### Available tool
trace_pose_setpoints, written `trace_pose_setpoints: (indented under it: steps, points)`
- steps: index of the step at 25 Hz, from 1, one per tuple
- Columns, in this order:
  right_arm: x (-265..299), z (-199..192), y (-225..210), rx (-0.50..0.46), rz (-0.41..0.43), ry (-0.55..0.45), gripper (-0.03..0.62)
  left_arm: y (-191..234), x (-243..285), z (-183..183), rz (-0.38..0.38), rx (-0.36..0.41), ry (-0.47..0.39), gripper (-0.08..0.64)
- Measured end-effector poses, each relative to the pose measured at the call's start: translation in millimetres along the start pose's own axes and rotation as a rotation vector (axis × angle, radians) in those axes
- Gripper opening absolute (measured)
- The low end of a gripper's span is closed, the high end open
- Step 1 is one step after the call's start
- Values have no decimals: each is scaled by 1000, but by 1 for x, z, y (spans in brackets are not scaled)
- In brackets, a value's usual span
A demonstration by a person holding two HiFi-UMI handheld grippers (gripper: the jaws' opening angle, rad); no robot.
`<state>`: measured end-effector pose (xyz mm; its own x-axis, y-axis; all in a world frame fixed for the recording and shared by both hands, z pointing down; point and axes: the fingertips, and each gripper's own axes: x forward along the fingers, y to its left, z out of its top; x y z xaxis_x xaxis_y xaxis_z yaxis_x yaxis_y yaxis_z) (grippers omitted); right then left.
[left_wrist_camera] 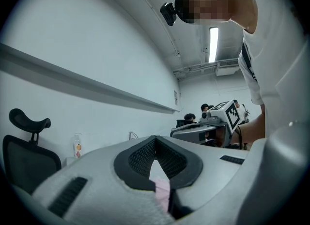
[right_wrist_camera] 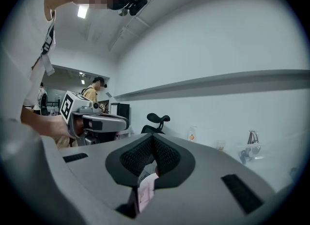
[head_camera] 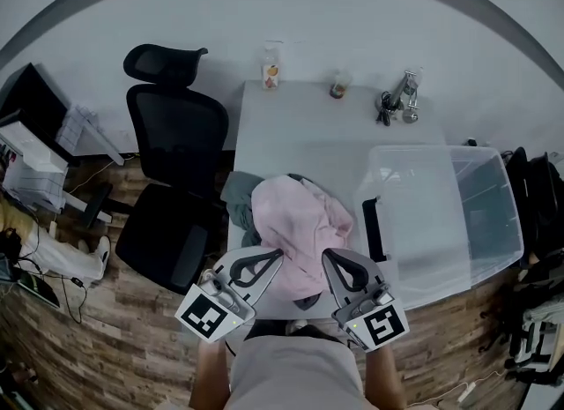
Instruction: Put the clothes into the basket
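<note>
A pink garment [head_camera: 300,221] lies bunched on the white table [head_camera: 291,135], on top of grey-green clothes [head_camera: 236,197]. The clear plastic basket [head_camera: 480,223] stands to its right at the table's edge. My left gripper [head_camera: 273,257] is at the garment's near left edge, and my right gripper [head_camera: 331,257] is at its near right edge. In the left gripper view the gripper [left_wrist_camera: 156,142] is shut with pink cloth [left_wrist_camera: 162,188] pinched low between the jaws. The right gripper [right_wrist_camera: 154,140] is also shut, with pink cloth [right_wrist_camera: 145,191] caught in it.
A black office chair [head_camera: 172,179] stands left of the table. A bottle [head_camera: 270,71], a small cup [head_camera: 338,88] and a metal object [head_camera: 397,102] line the table's far edge. Dark bags [head_camera: 538,192] sit right of the basket. People show in the background of both gripper views.
</note>
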<state>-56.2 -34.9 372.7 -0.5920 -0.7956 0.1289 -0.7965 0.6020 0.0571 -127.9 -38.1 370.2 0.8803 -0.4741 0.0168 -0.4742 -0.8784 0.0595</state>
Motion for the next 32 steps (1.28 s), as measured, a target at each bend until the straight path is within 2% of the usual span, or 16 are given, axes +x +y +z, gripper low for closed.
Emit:
trace_pose_setpoints:
  steps: [5,10,13,17,23,26,32]
  points:
    - [10,2,-11,-41,-55,31,5,11,9,-2,-61,-1,-5,5]
    - [17,-6,-23,-118,-86,141,5,20,21,-7,-98,-2,5,5]
    - [20,-10,-32,-126,-90,169,5,22,30,-12,-111,2,20,5]
    - [24,-19,-43,-152,-66,208,6,23,41,-18,-102,9,41,5]
    - [33,-48,-45,-223,11,319,9,26,50,-31,-78,5,66,5]
    - [37,-62,-44,-286,61,367,51,25,54,-36,-79,1,77,5]
    - [46,-86,-41,-309,132,461,168,23,63,-43,-85,-7,92,5]
